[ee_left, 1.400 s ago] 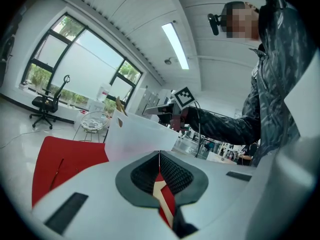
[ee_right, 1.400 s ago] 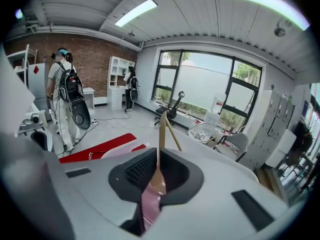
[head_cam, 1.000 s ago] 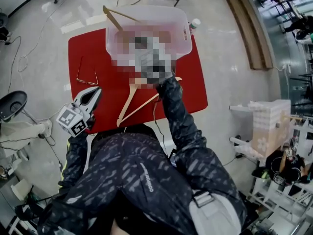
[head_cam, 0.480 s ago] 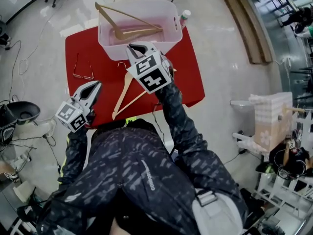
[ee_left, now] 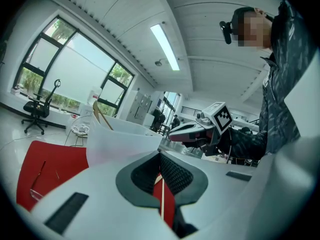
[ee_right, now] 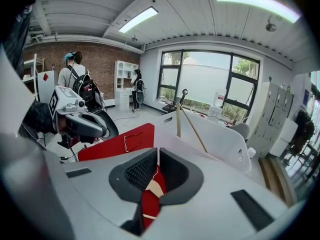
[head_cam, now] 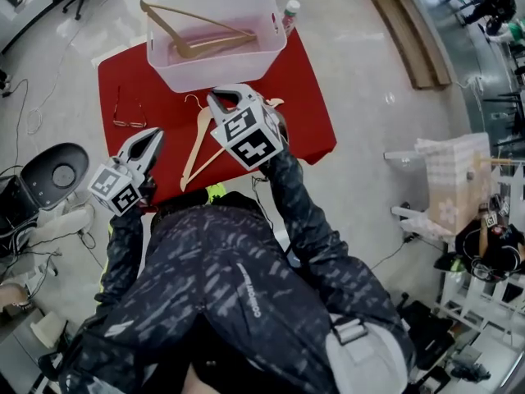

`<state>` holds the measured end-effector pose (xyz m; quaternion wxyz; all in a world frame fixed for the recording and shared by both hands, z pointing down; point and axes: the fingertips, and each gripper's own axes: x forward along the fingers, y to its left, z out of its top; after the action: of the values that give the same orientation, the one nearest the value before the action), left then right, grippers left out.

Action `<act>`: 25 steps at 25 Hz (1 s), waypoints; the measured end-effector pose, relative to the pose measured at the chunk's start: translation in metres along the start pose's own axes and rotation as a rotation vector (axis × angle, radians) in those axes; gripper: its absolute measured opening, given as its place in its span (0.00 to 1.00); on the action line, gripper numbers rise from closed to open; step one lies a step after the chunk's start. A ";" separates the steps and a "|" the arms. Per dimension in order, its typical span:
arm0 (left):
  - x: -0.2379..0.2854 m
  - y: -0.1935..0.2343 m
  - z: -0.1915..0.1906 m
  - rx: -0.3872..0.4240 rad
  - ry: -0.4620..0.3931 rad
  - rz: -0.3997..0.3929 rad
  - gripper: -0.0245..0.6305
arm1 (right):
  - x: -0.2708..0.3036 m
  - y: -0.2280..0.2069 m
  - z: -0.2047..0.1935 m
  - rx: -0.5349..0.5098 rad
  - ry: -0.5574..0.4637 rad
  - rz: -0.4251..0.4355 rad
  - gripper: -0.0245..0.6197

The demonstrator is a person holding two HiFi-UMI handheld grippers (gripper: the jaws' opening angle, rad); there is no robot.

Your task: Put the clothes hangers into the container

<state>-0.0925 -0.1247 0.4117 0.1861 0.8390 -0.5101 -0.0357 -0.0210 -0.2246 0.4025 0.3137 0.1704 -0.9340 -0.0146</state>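
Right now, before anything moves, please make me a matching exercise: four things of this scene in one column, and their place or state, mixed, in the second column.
Things
1. wire hanger
2. white container
3. bottle
4. right gripper

Place or state
A. jaws shut, nothing held
B. lies on the left part of the red table
C. has a wooden hanger inside
D. stands by the container's far right corner

Pairs: 1-B, 2-C, 3-D, 4-A
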 end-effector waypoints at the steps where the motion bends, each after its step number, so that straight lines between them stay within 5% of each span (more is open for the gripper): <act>1: 0.001 -0.002 0.001 -0.001 0.000 -0.005 0.05 | -0.002 0.001 -0.005 0.006 0.007 -0.002 0.08; 10: 0.010 -0.007 -0.009 -0.029 0.013 -0.048 0.05 | -0.009 0.012 -0.048 0.051 0.070 0.010 0.08; 25: 0.018 -0.002 -0.049 -0.103 0.067 -0.100 0.05 | 0.038 0.034 -0.125 0.097 0.248 0.178 0.06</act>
<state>-0.0702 -0.1259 0.4588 0.2440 0.8536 -0.4583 -0.0429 0.0142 -0.1954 0.5293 0.4181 0.1025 -0.8991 0.0797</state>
